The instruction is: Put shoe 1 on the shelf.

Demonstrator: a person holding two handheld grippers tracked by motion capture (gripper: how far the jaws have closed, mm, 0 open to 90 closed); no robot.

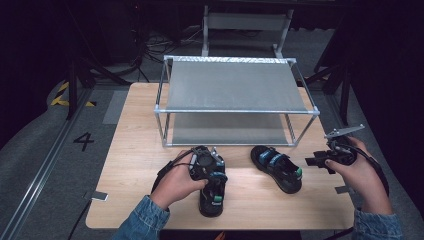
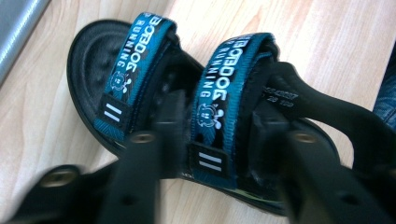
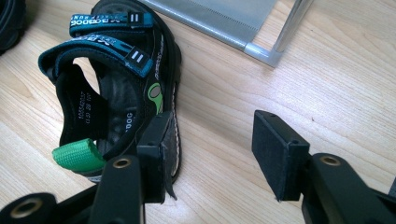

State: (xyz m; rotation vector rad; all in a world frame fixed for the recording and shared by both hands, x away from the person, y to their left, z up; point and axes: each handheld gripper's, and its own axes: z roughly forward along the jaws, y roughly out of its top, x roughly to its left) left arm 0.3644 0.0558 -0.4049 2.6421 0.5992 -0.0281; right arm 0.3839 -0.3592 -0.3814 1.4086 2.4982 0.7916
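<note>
Black sandals with teal straps lie on the wooden table (image 1: 140, 150) in front of a metal rack (image 1: 235, 90). At the left, the left gripper (image 1: 212, 175) sits directly over the near sandal (image 1: 211, 197), whose long axis runs roughly toward and away from the person. The left gripper view shows its jaws astride the rear strap (image 2: 224, 98), one jaw on each side; whether the pads press the strap cannot be told through the blur, so a firm grasp is unconfirmed. Further right, the second sandal (image 1: 277, 167) lies diagonally, toe toward the rack. The right gripper (image 1: 320, 161) hovers just beside it, to its right, jaws spread and empty. The right gripper view shows one pad (image 3: 156, 154) close against the sandal's heel-side edge, the other over bare wood, plus a green heel loop (image 3: 77, 156) that the high view barely resolves. Judgement: the left hand is nearer to a lift; the right must shift leftward to straddle its sandal.
</note>
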